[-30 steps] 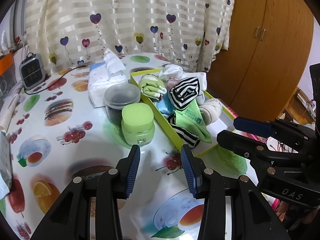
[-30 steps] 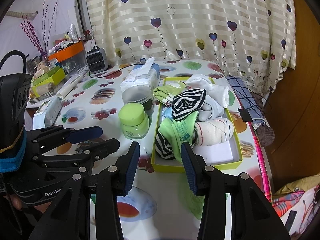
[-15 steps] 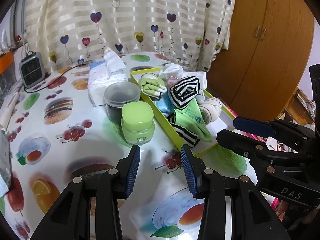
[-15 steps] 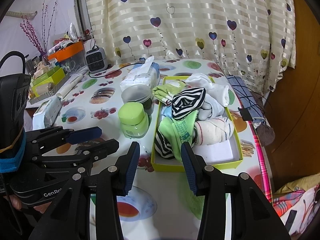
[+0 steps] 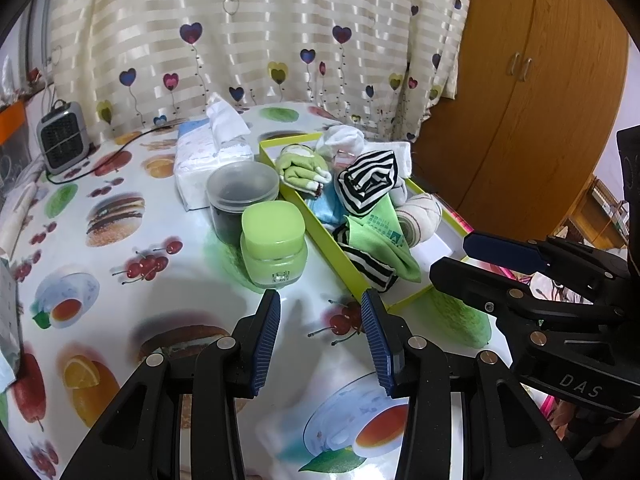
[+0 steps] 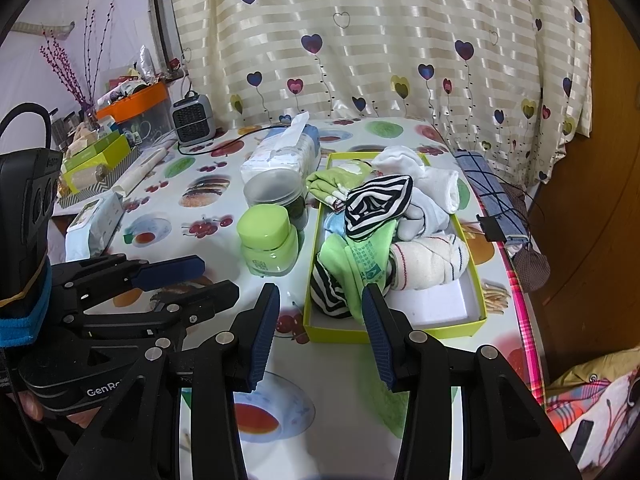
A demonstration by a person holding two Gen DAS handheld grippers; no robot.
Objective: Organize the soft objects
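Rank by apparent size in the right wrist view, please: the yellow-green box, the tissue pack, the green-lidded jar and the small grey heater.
1. yellow-green box, clearly the largest.
2. tissue pack.
3. green-lidded jar.
4. small grey heater.
The jar stands nearer the camera than the tissue pack and the heater, so places 2 to 4 are unsure.

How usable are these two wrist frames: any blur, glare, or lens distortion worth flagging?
Left wrist view: sharp on the yellow-green box of socks, heavy fisheye bowing the wardrobe, dark vignette in the corners. Right wrist view: equally sharp, daylight sheen on the curtain, soft reflections on the glossy tablecloth, no motion blur.
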